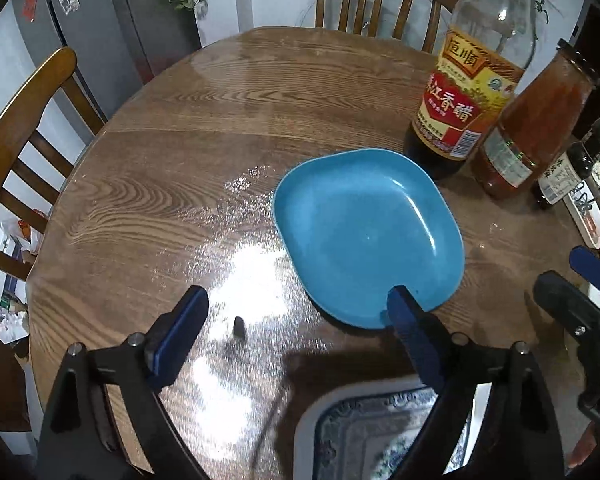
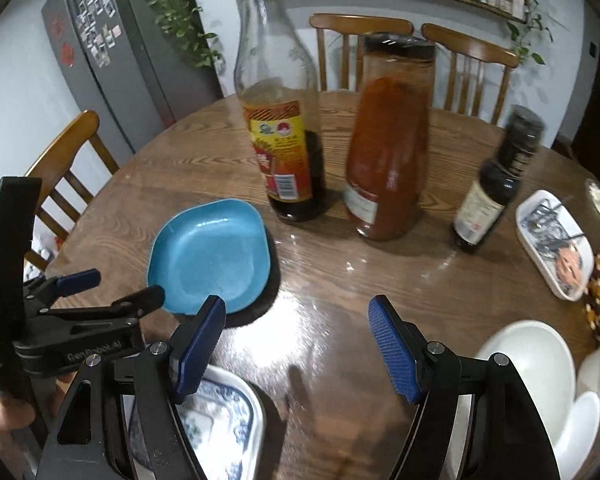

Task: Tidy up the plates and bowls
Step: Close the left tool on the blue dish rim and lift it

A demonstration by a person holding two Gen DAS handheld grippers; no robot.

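Right below both cameras sits a blue-patterned dish [image 1: 380, 432], at the near rim of the tabletop [image 1: 180, 152]. My left gripper [image 1: 296, 330] has its jaws spread wide with nothing between them, one pad overlapping the near edge of the blue plate [image 1: 364, 236] in view, though I cannot tell if it touches. My right gripper [image 2: 296, 354] is also spread and empty, hovering over bare wood. I judge the sorting barely begun: the blue plate lies alone mid-table, the patterned dish apart from it, and a white bowl [image 2: 528, 364] with smaller white pieces sits near the right edge, unstacked with the rest. A vinegar bottle [image 1: 464, 92], a sauce jar [image 1: 536, 128] and a dark bottle [image 2: 496, 184] stand just behind the plate, so room is tight there; the left half of the tabletop is open.
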